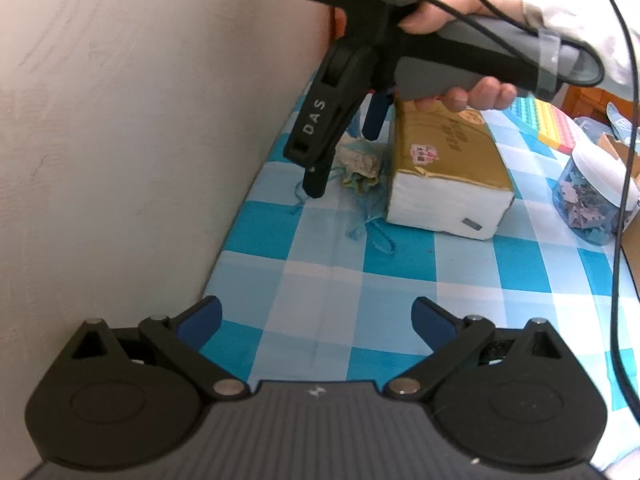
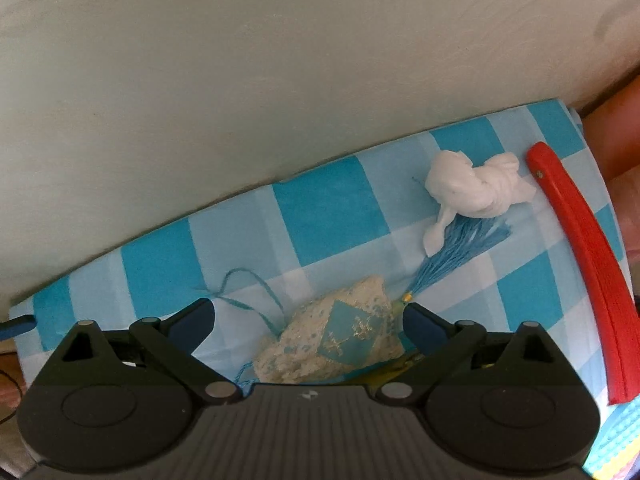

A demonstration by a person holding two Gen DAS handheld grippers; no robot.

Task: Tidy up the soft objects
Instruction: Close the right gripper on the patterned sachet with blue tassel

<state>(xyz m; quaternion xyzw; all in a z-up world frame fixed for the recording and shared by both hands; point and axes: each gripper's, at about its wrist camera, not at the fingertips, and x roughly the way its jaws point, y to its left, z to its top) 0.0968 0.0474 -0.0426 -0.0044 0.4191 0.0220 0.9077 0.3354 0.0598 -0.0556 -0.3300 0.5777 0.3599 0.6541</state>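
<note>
Our R gripper (image 2: 306, 316) spread wide, straddling lace sachet (image 2: 340, 340) on checked cloth (image 2: 320, 200); sachet's long axis runs jaw to jaw, tassel (image 2: 456, 248) trailing far-right. L gripper (image 1: 316, 316) also spread, empty, well back. R nearer.

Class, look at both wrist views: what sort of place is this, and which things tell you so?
Probably a home, at a small table against a plain wall. Clues: the blue checked tablecloth, an opened tissue pack, a jar of paper stars, and a lace sachet with a tassel.
</note>
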